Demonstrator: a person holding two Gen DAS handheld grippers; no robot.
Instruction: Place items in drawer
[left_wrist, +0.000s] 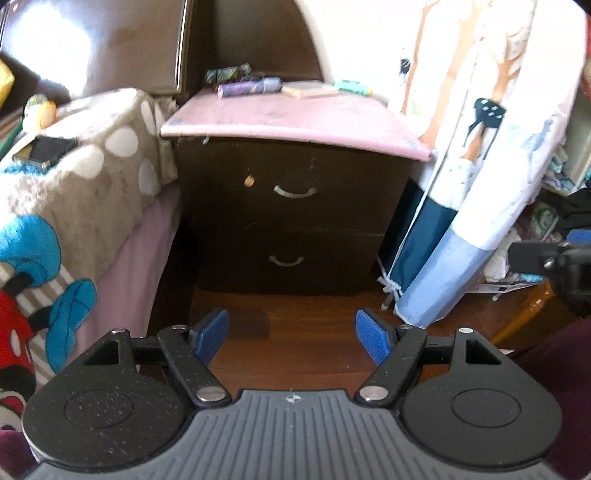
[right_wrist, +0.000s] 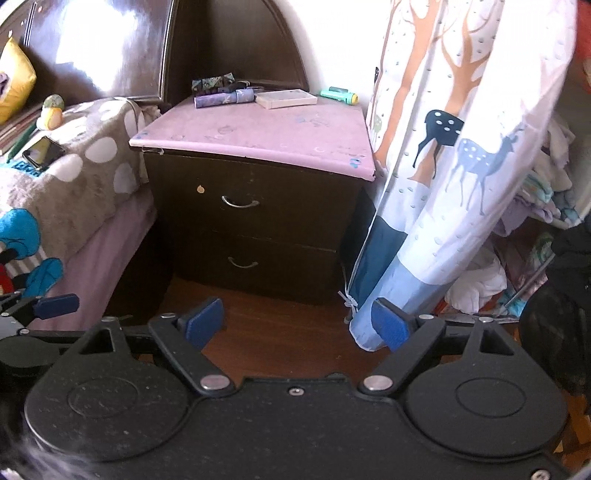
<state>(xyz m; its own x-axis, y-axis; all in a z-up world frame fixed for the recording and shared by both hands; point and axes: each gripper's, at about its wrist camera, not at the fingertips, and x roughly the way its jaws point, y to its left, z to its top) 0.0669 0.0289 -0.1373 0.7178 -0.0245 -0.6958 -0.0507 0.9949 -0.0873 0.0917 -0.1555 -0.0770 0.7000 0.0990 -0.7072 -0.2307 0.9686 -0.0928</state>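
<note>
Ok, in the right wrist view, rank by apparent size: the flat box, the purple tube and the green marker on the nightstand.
1. flat box
2. purple tube
3. green marker

All three lie along the back edge, so distance hardly skews this.

No words, labels, brand names or numbers can be read in either view. The pale box (right_wrist: 286, 99) near the back edge of the pink-topped dark wooden nightstand (right_wrist: 258, 140) shows no legible print.

Nightstand (right_wrist: 255, 221) btwn bed (right_wrist: 74, 177) left, curtain (right_wrist: 443, 166) right; 2 drawers stacked.
</note>
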